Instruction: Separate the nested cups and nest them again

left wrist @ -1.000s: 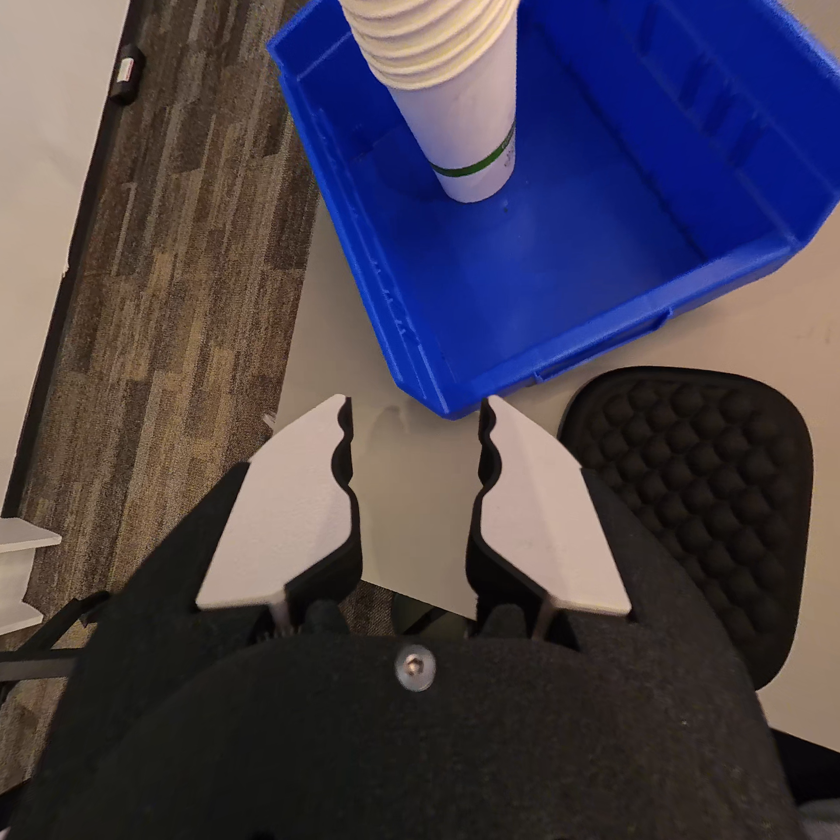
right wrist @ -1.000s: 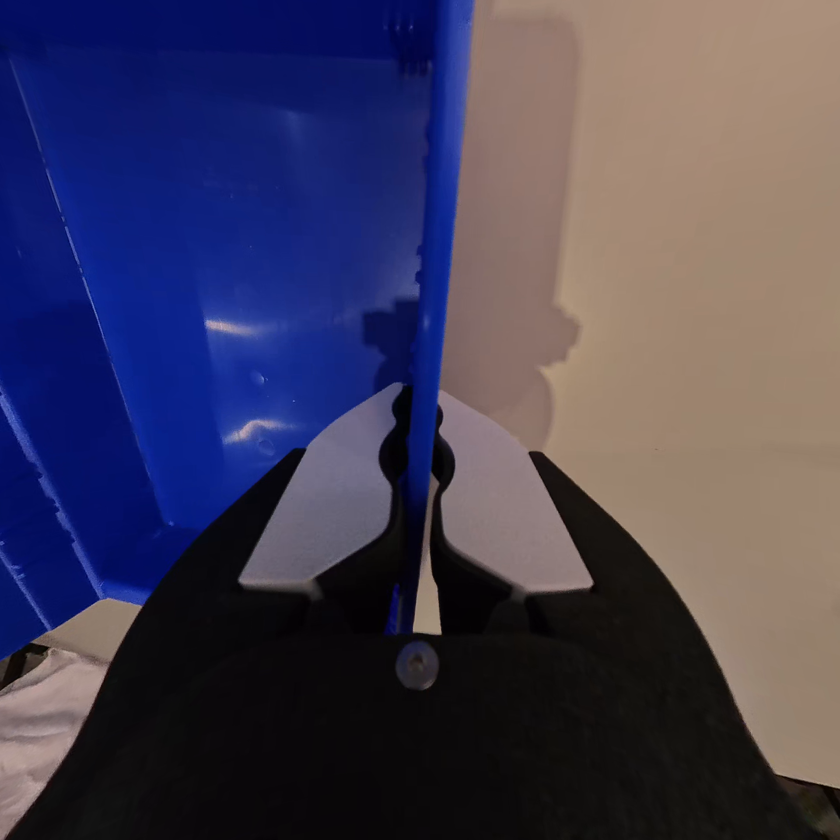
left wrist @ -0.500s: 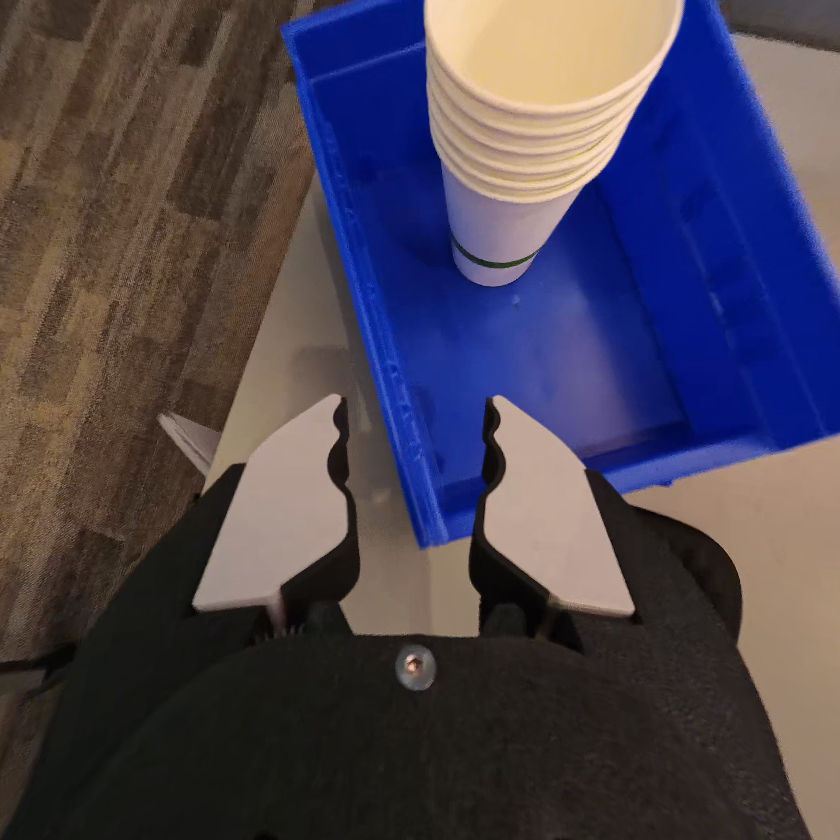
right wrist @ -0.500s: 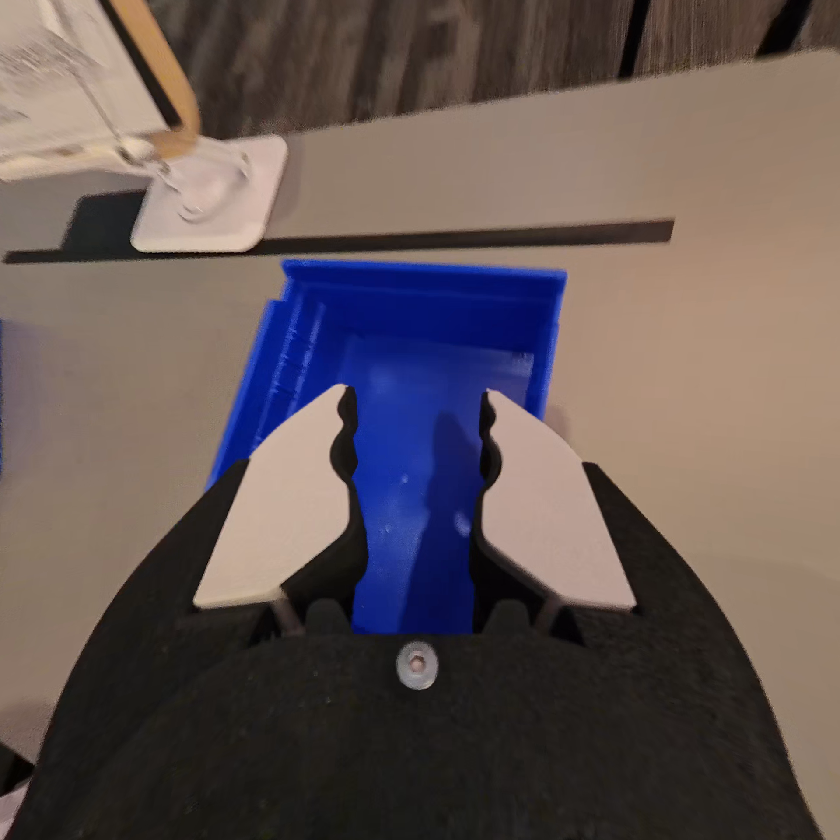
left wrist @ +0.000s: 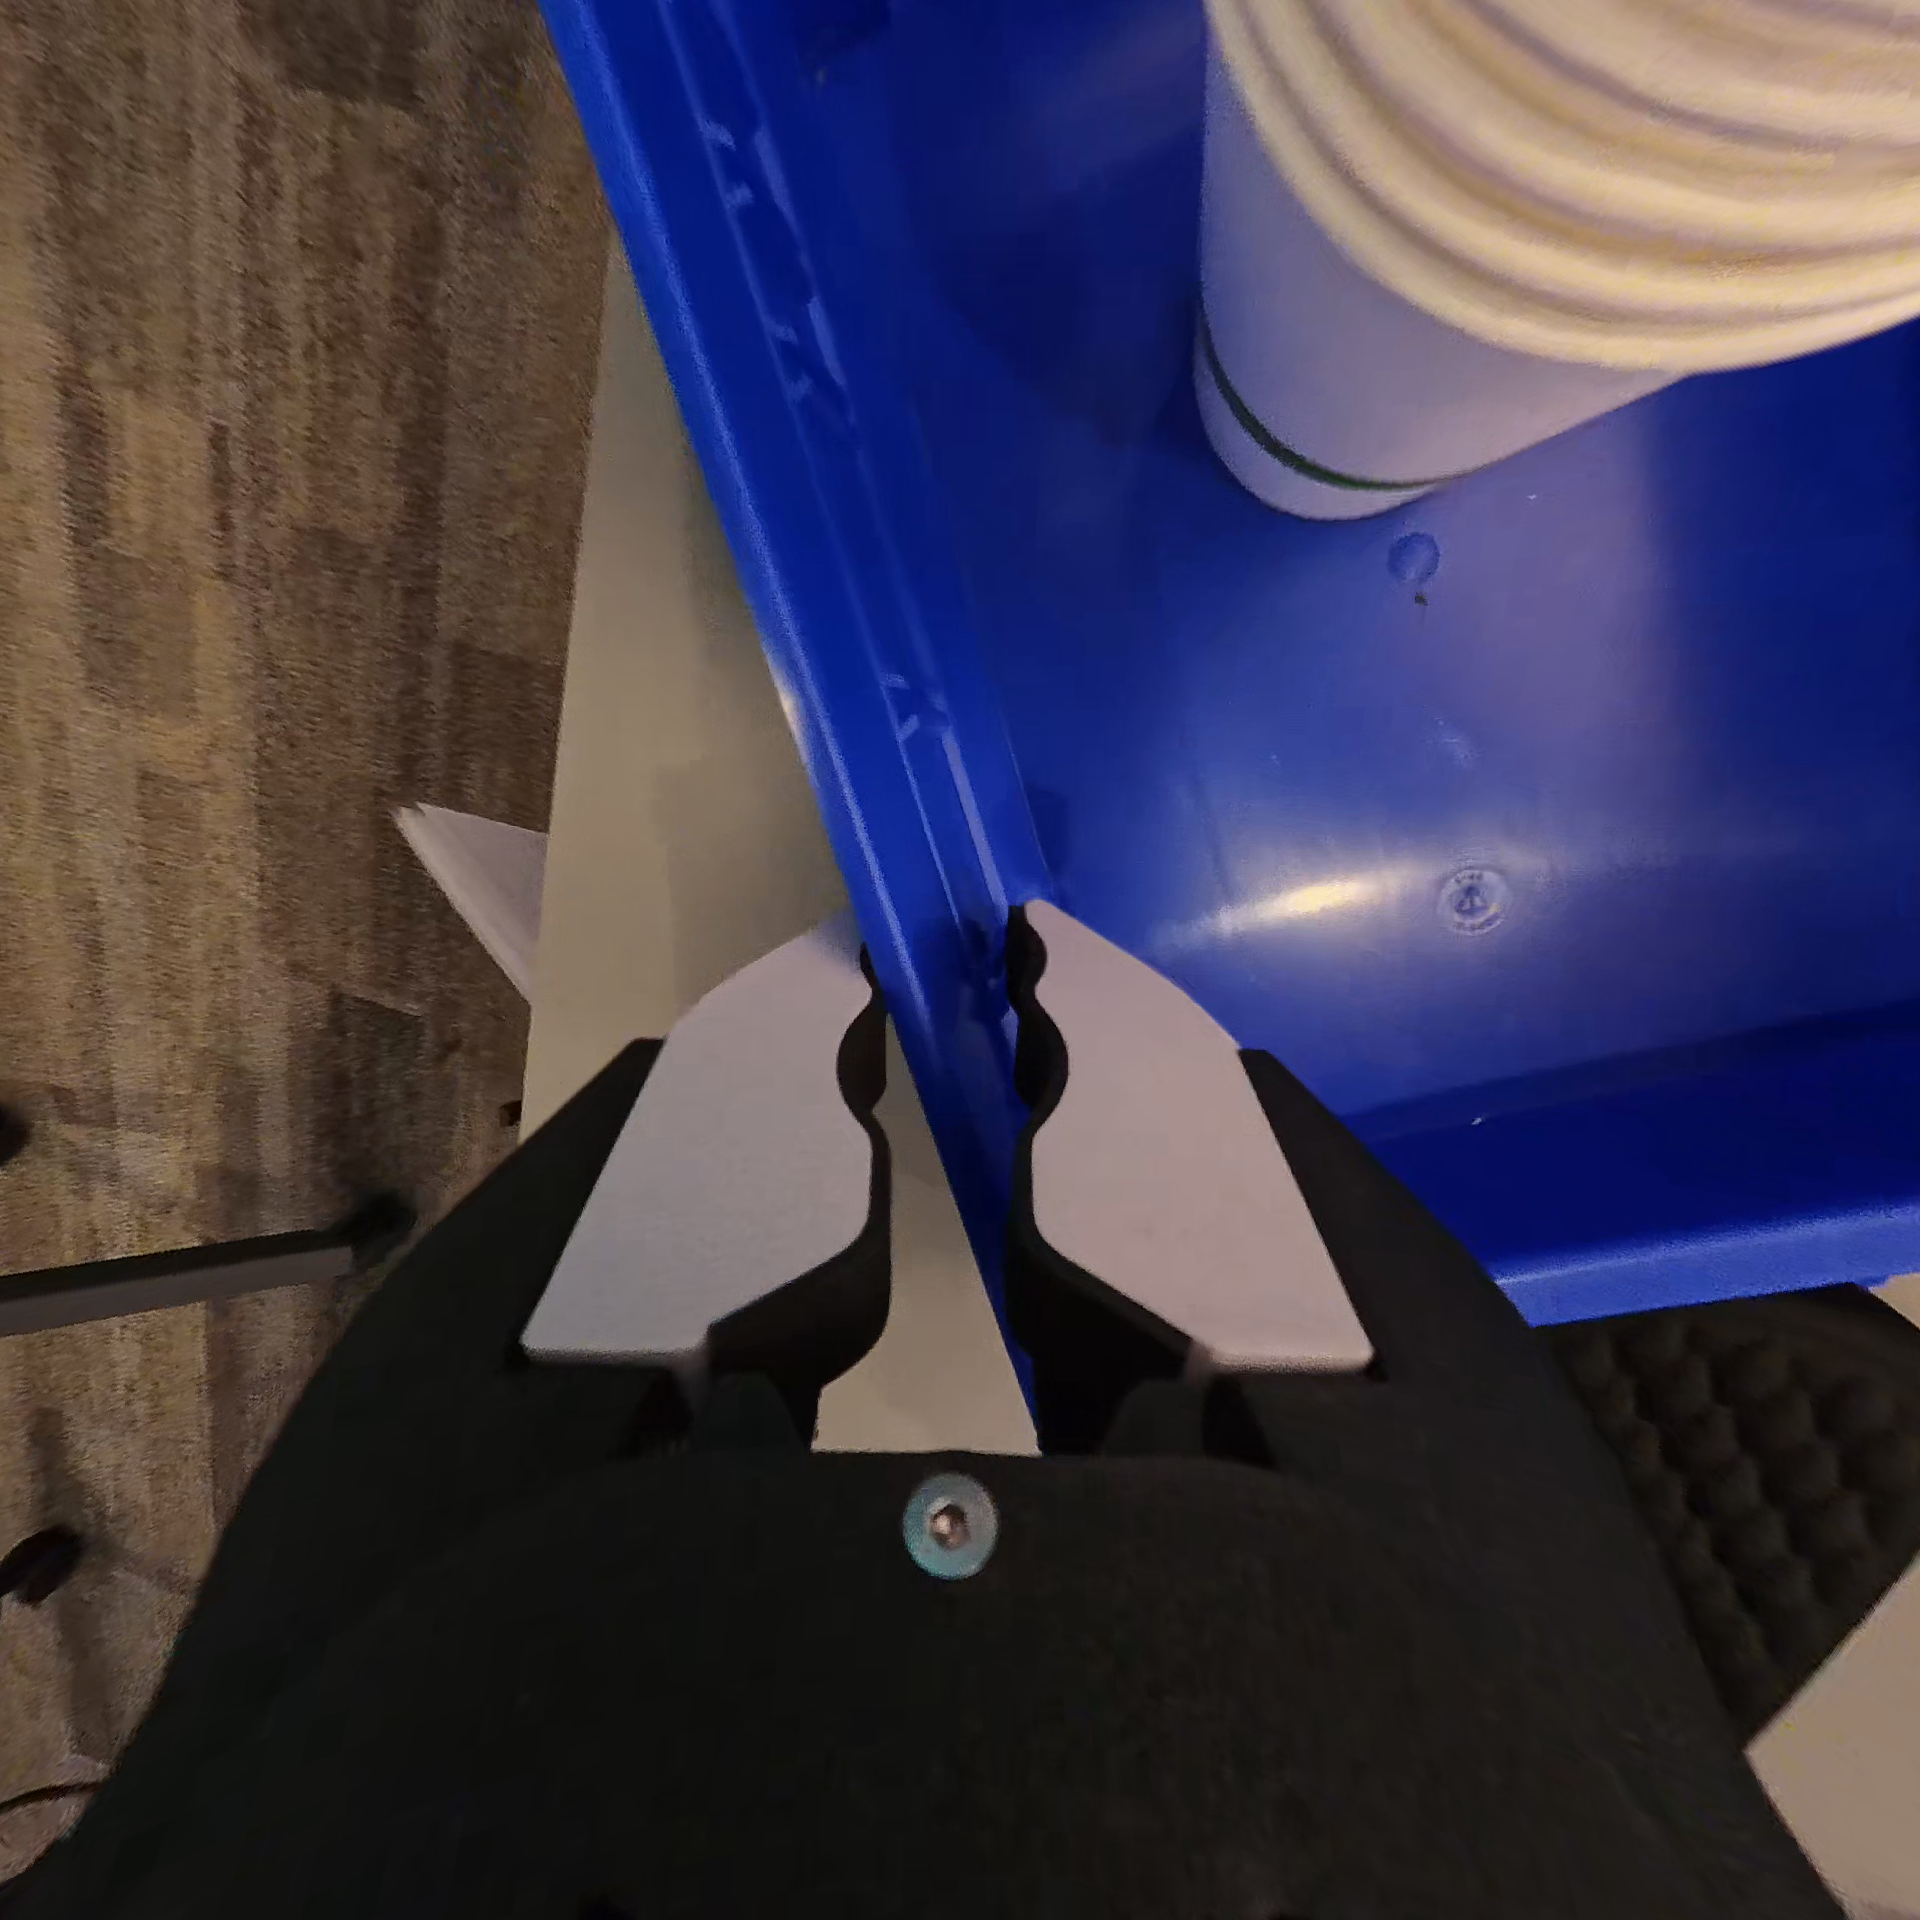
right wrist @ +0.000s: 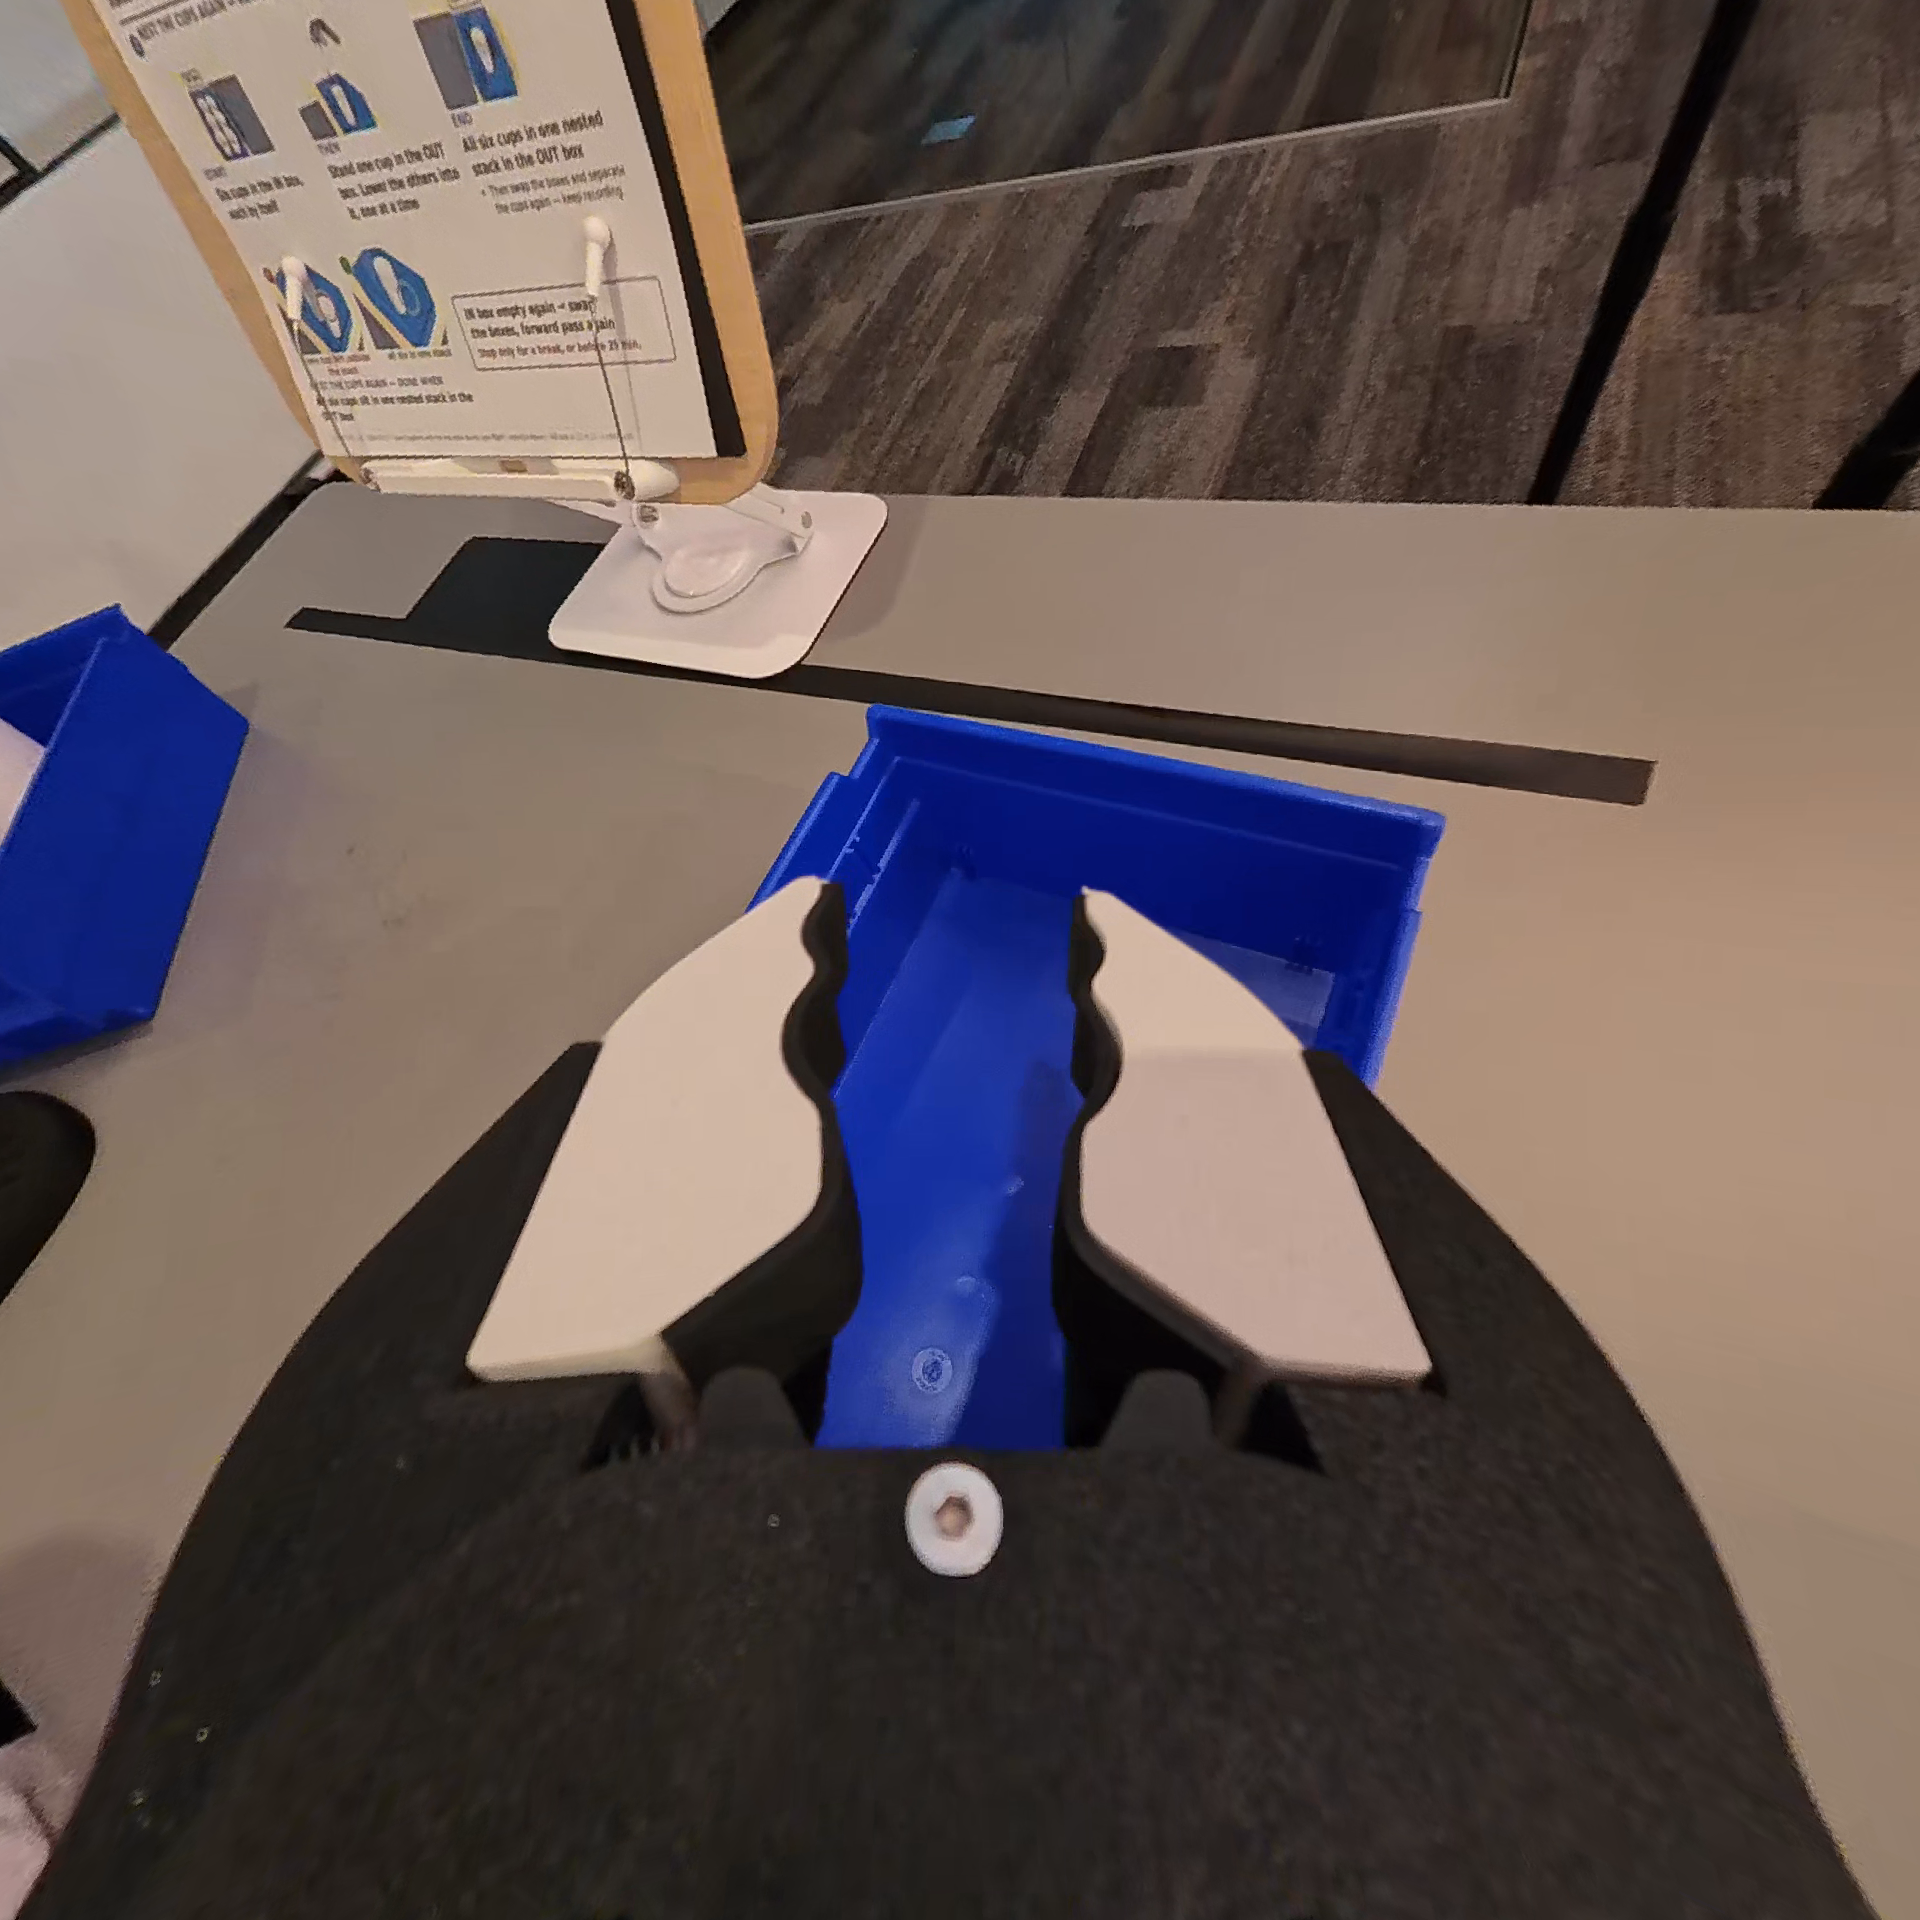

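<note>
Left gripper (left wrist: 940, 935) has closed onto the blue bin (left wrist: 1351, 831) wall.

Ahead of your left claw, the bin (left wrist: 1351, 831) is glossy blue, and the cup stack (left wrist: 1351, 343) white with a green band. Left of it: mottled grey-brown carpet (left wrist: 260, 520).

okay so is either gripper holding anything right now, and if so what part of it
The left gripper grips the blue bin with the cups by its side wall, near a corner. The right gripper is open, holding nothing.
</note>
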A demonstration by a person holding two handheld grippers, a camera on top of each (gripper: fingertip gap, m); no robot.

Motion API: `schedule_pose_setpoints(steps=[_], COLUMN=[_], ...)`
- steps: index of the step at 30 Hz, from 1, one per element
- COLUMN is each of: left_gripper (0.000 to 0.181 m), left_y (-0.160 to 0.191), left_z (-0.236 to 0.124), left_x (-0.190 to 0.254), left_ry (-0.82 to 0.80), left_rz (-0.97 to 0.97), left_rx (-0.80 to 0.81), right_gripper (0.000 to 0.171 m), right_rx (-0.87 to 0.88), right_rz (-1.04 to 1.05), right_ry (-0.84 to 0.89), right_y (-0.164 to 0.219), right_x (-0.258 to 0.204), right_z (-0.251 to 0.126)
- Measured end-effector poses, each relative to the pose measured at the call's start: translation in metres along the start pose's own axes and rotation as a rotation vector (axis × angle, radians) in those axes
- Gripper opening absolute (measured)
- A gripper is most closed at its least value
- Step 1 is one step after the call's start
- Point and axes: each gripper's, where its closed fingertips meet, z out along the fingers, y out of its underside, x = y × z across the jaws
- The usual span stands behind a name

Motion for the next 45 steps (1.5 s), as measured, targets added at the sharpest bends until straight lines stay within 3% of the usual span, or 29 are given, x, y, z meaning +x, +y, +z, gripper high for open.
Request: schedule_pose_setpoints(steps=[4, 9, 17, 29, 39, 42, 45], left_gripper=[0.024, 0.010, 0.010, 0.006, 0.008, 0.013, 0.022], left_y=[0.003, -0.018, -0.037, -0.048, -0.049, -0.051, -0.065], left_z=[0.016, 0.019, 0.020, 0.020, 0.020, 0.020, 0.008], left_x=[0.003, 0.021, 0.054, 0.079, 0.080, 0.078, 0.072], left_ry=[0.004, 0.178, 0.250, 0.263, 0.238, 0.205, 0.139], left_rz=[0.038, 0.043, 0.401, 0.248, 0.249, 0.289, 0.310], left_rx=[-0.060, 0.009, 0.035, -0.009, -0.004, 0.024, 0.162], right_gripper=[0.039, 0.037, 0.036, 0.036, 0.036, 0.036, 0.037], right_rx=[-0.022, -0.002, -0.029, -0.080, -0.095, -0.101, -0.100], right_rz=[-0.007, -0.010, -0.005, -0.040, -0.028, -0.024, -0.019], right_ry=[-0.008, -0.019, -0.024, -0.018, -0.036, -0.035, -0.022], right_y=[0.004, 0.002, 0.008, 0.017, 0.021, 0.022, 0.023], right_x=[0.000, -0.004, -0.003, -0.007, -0.006, -0.005, -0.002], right_z=[0.005, 0.000, 0.003, 0.011, 0.016, 0.016, 0.014])
